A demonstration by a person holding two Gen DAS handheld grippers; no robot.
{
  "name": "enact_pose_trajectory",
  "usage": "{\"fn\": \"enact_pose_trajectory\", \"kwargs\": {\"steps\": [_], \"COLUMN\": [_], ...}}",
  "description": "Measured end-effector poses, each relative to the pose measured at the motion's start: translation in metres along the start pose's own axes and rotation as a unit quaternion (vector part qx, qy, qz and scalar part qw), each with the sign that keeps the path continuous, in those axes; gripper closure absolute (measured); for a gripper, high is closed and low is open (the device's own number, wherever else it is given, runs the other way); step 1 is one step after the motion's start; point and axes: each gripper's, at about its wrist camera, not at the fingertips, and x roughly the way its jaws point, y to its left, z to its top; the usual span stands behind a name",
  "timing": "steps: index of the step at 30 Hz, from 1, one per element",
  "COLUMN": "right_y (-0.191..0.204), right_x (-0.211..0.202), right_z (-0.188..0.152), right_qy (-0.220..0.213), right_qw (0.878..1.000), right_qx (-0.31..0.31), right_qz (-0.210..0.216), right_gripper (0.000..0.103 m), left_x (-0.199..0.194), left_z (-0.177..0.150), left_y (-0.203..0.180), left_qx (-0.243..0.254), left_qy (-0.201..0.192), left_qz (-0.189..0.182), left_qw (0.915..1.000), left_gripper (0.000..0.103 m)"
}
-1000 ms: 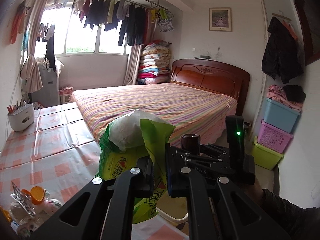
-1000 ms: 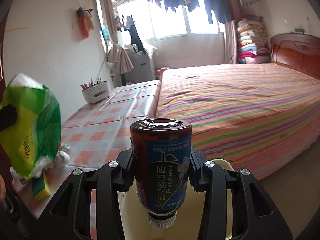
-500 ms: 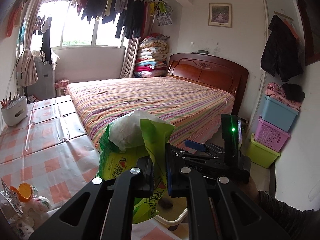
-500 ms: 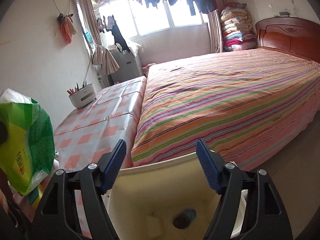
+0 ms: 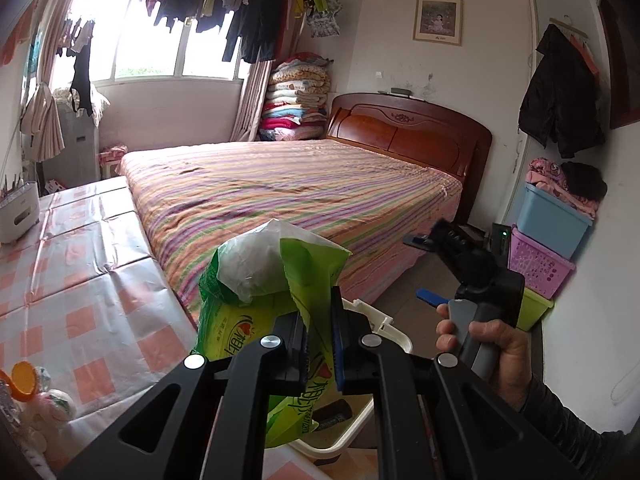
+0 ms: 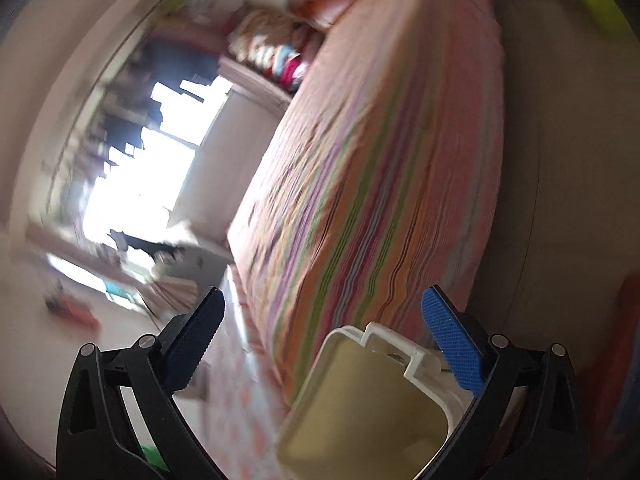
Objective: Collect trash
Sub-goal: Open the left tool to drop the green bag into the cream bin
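Observation:
My left gripper (image 5: pixel 318 348) is shut on a green and yellow snack bag (image 5: pixel 256 312) stuffed with white plastic, held above the white trash bin (image 5: pixel 360 424). A dark bottle (image 5: pixel 332 410) lies inside the bin. My right gripper (image 6: pixel 330 332) is open and empty, tilted, above the bin (image 6: pixel 368 404). In the left wrist view it (image 5: pixel 430 270) is held up by a hand to the right of the bin.
A table with a pink checked cloth (image 5: pixel 80 280) stands at the left, with small trash pieces (image 5: pixel 36 396) at its near corner and a white holder (image 5: pixel 18 212) at the far end. A striped bed (image 5: pixel 288 188) lies ahead. Stacked plastic baskets (image 5: pixel 548 248) stand at the right wall.
My right gripper opened and dropped the dark bottle into the bin, then rose and tilted away to the right. My left gripper still holds the green bag, slightly turned right.

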Motion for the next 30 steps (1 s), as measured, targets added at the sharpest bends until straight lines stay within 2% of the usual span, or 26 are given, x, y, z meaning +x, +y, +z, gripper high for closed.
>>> {"fn": "enact_pose_trajectory", "kwargs": {"steps": [3,7,9,11,16,18,19,20,23,30], "right_y": [-0.004,0.011,0.02,0.026,0.021,0.022,0.02,0.022,0.032,0.066], "right_x": [-0.017,-0.04,-0.045,-0.046,-0.041,-0.04,-0.04,-0.041,-0.046,-0.05], "right_z": [0.005,0.004,-0.001,-0.006,-0.012,-0.014,-0.011,-0.012,-0.018,-0.041], "right_qy": [-0.057,-0.13,-0.143,-0.148,-0.125,-0.123,-0.124,-0.126,-0.135,-0.136], "right_qw": [0.998,0.987,0.982,0.98,0.984,0.984,0.983,0.982,0.976,0.959], "right_qx": [-0.004,-0.077,-0.106,-0.124,-0.122,-0.125,-0.13,-0.138,-0.168,-0.242], "right_qz": [0.013,0.046,0.062,0.051,0.047,0.044,0.044,0.044,0.04,0.058], "right_gripper": [0.006,0.006,0.006,0.006,0.006,0.006,0.006,0.006,0.006,0.006], "left_x": [0.012,0.028,0.034,0.04,0.049,0.05,0.05,0.049,0.034,0.005], "left_z": [-0.002,-0.004,-0.007,-0.008,-0.012,-0.014,-0.014,-0.014,-0.013,-0.006], "left_y": [-0.007,-0.017,-0.021,-0.025,-0.029,-0.031,-0.03,-0.03,-0.028,-0.019], "left_qx": [0.005,0.013,0.017,0.022,0.026,0.03,0.03,0.03,0.026,0.027], "left_qy": [0.009,0.026,0.029,0.036,0.051,0.057,0.059,0.056,0.01,-0.007], "left_qz": [-0.007,-0.019,-0.018,-0.02,-0.016,-0.007,-0.002,0.006,0.03,0.047], "left_qw": [0.9999,0.9994,0.9993,0.9989,0.9982,0.9979,0.9978,0.998,0.9992,0.9985], "left_gripper": [0.094,0.093,0.093,0.093,0.09,0.074,0.045,0.021,0.019,0.018]}}
